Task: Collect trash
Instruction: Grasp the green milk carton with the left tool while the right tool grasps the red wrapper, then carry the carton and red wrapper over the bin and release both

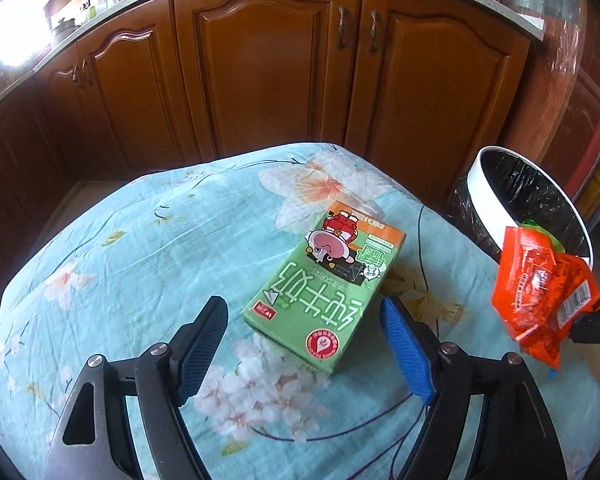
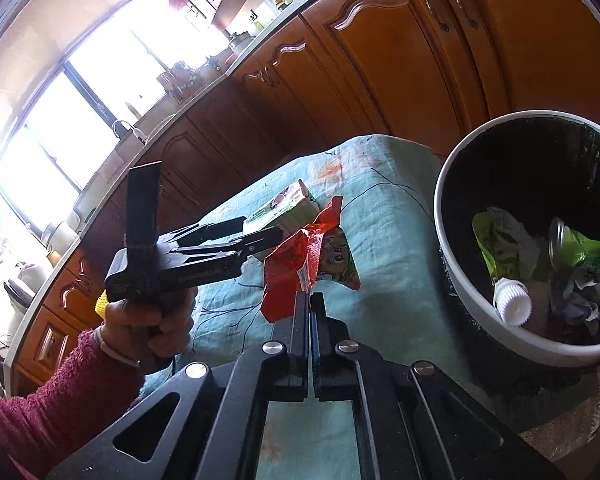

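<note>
A green milk carton [image 1: 324, 280] [image 2: 288, 210] lies flat on the teal floral tablecloth [image 1: 140, 240] [image 2: 380, 216]. My left gripper [image 1: 302, 306] [image 2: 256, 230] is open, its blue-padded fingers [image 1: 404, 352] standing either side of the carton's near end without touching it. My right gripper [image 2: 310, 296] [image 1: 596, 320] is shut on the lower edge of a red snack wrapper [image 2: 292, 272] [image 1: 540, 280], which hangs above the table's right side beside the bin. The white-rimmed trash bin [image 2: 460, 280] [image 1: 488, 200] with a black liner stands at the table's right.
The bin holds green wrappers [image 2: 496, 248], a white cap [image 2: 512, 304] and crumpled paper [image 2: 580, 292]. Wooden cabinet doors [image 1: 268, 68] under a pale countertop run behind the table. A hand [image 2: 152, 320] in a red fuzzy sleeve carries the left gripper.
</note>
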Motion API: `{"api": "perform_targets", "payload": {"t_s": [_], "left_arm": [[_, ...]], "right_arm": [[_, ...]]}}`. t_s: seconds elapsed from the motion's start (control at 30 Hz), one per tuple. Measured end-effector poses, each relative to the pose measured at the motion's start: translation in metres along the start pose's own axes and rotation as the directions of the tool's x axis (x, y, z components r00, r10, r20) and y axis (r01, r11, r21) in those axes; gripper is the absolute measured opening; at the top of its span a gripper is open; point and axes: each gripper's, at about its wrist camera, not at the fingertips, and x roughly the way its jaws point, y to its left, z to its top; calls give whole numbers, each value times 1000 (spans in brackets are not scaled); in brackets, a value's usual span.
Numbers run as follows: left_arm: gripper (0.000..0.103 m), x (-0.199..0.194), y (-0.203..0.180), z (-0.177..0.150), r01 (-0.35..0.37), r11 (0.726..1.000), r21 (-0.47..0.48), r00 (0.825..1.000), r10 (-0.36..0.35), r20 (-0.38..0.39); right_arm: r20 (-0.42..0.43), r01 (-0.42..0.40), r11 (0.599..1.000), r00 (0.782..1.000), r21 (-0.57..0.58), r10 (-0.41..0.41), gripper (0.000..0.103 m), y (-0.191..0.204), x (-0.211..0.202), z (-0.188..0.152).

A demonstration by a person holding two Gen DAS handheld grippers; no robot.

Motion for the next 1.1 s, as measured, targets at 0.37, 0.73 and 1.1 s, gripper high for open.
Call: {"api": "perform_targets", "payload": {"t_s": [0.37, 0.73, 1.1], "left_arm": [[57, -10, -42, -16, -90, 996, -5, 996, 91, 26], [56, -65, -80, -37, -73, 988, -138, 994, 84, 77], [56, -116, -107, -45, -9, 992, -126, 991, 25, 131]], "right_arm": [[45, 30, 999, 999, 13, -30, 1, -4, -22, -5], [103, 46, 999, 994, 18, -47, 1, -7, -50, -6], [165, 84, 996, 982, 34, -89, 1, -19, -86, -10]]}}
